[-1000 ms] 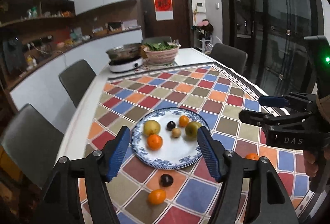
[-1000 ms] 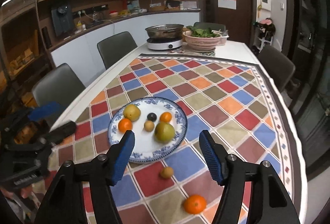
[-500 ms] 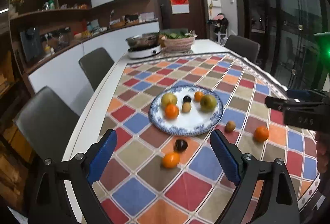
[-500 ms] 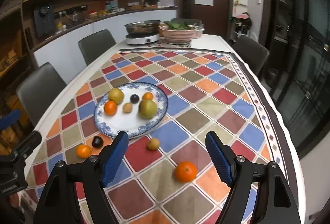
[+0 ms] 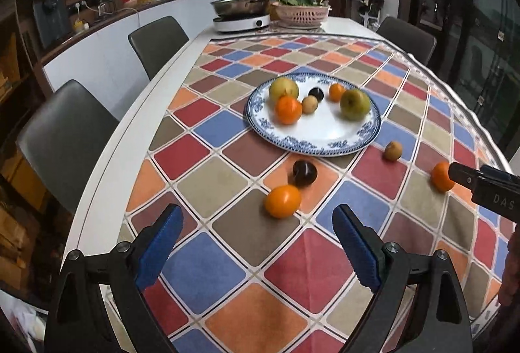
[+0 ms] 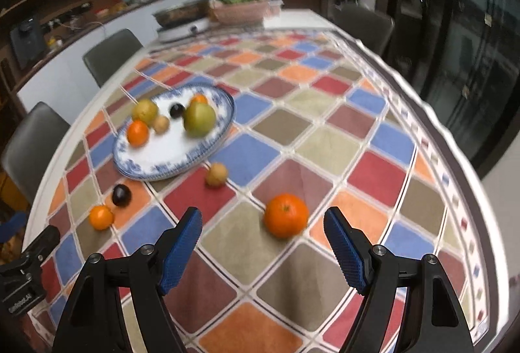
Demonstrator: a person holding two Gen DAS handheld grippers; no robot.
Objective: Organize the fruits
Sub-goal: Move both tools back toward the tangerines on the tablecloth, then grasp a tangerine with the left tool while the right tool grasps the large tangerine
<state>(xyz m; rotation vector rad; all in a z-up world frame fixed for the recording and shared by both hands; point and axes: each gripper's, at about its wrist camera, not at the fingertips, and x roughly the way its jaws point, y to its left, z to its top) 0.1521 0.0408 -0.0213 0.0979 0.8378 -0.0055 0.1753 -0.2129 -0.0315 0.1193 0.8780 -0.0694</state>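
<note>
checkered tablecloth (image 5: 227,177), plate (image 5: 325,138) of fruit, loose orange (image 6: 285,215) ahead, both grippers' jaws apart, empty

In the right wrist view the plate (image 6: 208,143) and its fruit are smeared by motion blur — beyond the plate, the pan (image 6: 180,13) and basket (image 6: 243,10) are blurred too.

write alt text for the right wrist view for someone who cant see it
The open right tongs hover over a checkered tablecloth, aimed at a loose orange. Beyond sit a small tan fruit, a dark plum, a smaller orange and a blue-rimmed plate holding six fruits.
</note>
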